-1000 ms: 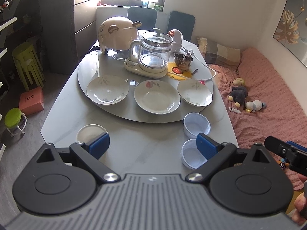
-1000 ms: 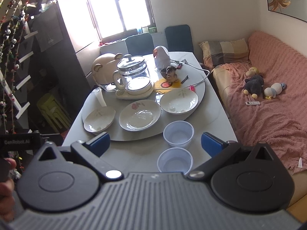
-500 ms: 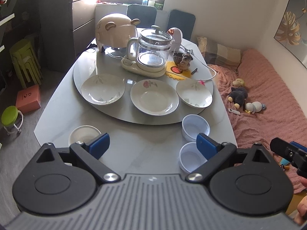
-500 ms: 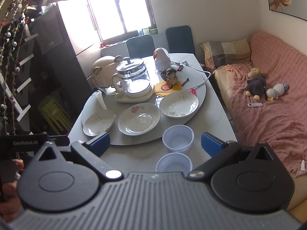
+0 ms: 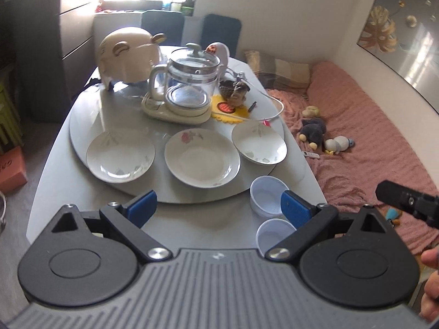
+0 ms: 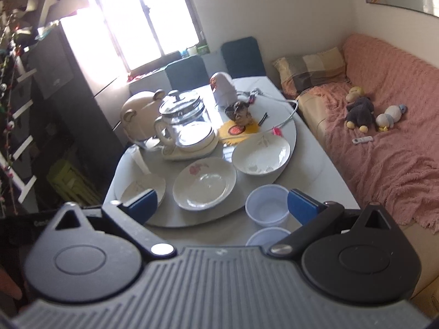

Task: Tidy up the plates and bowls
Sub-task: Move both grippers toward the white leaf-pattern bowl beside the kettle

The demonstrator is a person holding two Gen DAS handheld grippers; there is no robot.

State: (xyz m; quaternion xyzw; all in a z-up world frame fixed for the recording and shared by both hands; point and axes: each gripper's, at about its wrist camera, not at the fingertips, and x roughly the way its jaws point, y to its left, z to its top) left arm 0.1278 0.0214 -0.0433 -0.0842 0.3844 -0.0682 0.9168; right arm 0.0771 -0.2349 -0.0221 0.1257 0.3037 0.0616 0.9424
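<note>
Three white plates lie in a row on the grey turntable [image 5: 82, 115]: a left plate [image 5: 120, 156], a middle plate with a pink flower [image 5: 202, 161] and a right plate [image 5: 259, 144]. Two pale plastic bowls stand on the table in front of it, a far bowl [image 5: 265, 199] and a near bowl [image 5: 274, 234]. My left gripper [image 5: 218, 209] is open and empty above the near table edge. My right gripper [image 6: 221, 205] is open and empty, above the same bowls [image 6: 266, 208]. The plates also show in the right wrist view [image 6: 204, 183].
A glass kettle on its base [image 5: 189, 87], a cream bear-shaped appliance [image 5: 129, 54], a small figurine [image 5: 234, 91] and a cable sit at the back of the turntable. A pink-covered sofa [image 5: 370, 137] with soft toys runs along the right. Dark cabinets stand at the left.
Both grippers have moved forward and lower toward the table. The small white bowl at the near left has dropped out of the left wrist view. Both stay open.
</note>
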